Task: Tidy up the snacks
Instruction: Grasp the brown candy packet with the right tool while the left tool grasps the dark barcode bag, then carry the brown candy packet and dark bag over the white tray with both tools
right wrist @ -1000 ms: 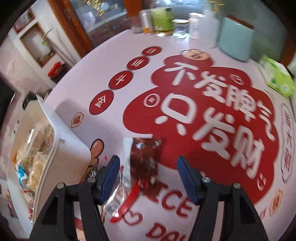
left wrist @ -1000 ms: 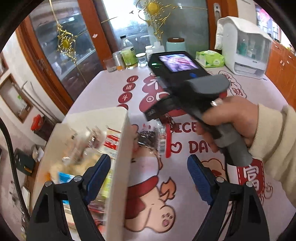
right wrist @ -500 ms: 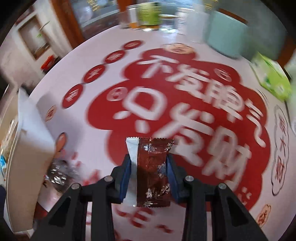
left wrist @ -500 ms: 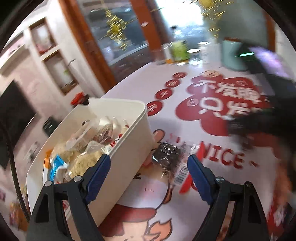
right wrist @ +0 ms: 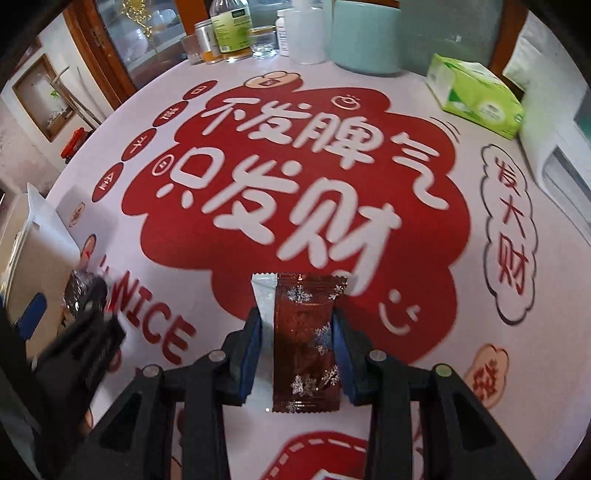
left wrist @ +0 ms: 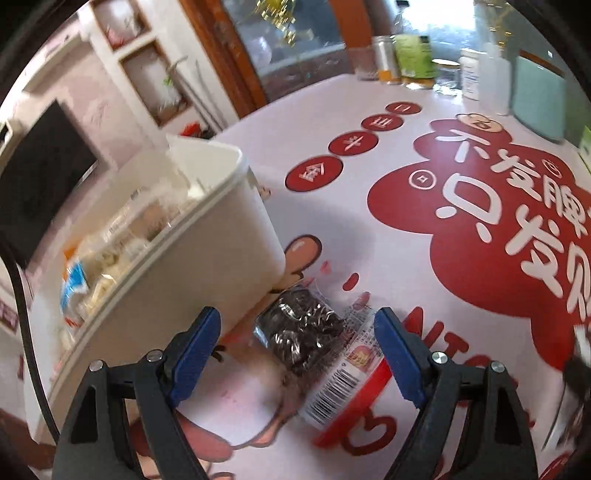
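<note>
Right tongs (right wrist: pixel 297 350) now clamping one brown packet (right wrist: pixel 308 343) (snowflake-printed), one dark packet (left wrist: pixel 303 332) tabled

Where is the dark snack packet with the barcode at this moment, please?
In the left wrist view it lies on the table beside the white bin, between the open left gripper's fingers.

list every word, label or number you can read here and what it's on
"不发脾气 只发财" on the tablecloth, white on its red cloud.
"NICE" in red on the tablecloth, lower left.
"发大财" in the cloud outline at the right.
"日", "金" in the red discs at the left; the two between are blurred.
Bottle label, tissue box print, packet barcode and wrapper: too small or blurred to read.
</note>
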`<state>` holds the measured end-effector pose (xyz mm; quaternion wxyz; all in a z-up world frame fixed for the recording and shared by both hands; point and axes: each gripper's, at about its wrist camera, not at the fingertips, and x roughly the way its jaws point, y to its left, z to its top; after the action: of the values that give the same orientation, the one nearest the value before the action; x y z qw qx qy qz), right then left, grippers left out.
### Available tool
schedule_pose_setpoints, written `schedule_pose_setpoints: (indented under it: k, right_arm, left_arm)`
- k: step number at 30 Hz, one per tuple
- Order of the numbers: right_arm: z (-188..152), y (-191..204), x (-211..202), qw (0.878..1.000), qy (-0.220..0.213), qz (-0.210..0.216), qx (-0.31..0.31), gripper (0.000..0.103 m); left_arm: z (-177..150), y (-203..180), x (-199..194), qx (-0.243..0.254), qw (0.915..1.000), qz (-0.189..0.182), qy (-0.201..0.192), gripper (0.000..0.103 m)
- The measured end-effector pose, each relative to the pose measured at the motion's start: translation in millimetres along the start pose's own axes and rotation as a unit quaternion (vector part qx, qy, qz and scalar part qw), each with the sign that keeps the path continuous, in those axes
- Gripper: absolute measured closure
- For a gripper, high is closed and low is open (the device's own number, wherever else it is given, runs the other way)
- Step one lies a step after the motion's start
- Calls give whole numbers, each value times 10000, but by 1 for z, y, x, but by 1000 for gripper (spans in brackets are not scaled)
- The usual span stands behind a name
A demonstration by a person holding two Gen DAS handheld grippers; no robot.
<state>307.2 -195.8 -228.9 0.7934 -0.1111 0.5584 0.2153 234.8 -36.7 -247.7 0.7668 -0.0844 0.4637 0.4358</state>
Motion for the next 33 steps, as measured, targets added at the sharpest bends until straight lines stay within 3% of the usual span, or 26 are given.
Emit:
schedule_pose_setpoints:
  k: [5,7,15,26,33]
  right_arm:
    - [-8,-6,-3,10000,19,-28,49,66]
    - [-12,-8,-5,10000,26,-28,83,66]
    - [-26,-2,-11,9999,37,-9,126,66]
    - [-44,13,-35,9996,-148,137,187,67]
    - [-52,20,-63,9985,-392,248,284,67]
  left_arm:
    - [3,-5,5,-139,9998,-105,-20,22]
    - [2,-5,3,-115,9995,-310,-11,38]
    - [0,4,1,-100,9988,-443,167,59]
    - [6,14,-7,128,9937,-1052,371,64]
    - [15,24,-49,253,9848,-1704,213,64]
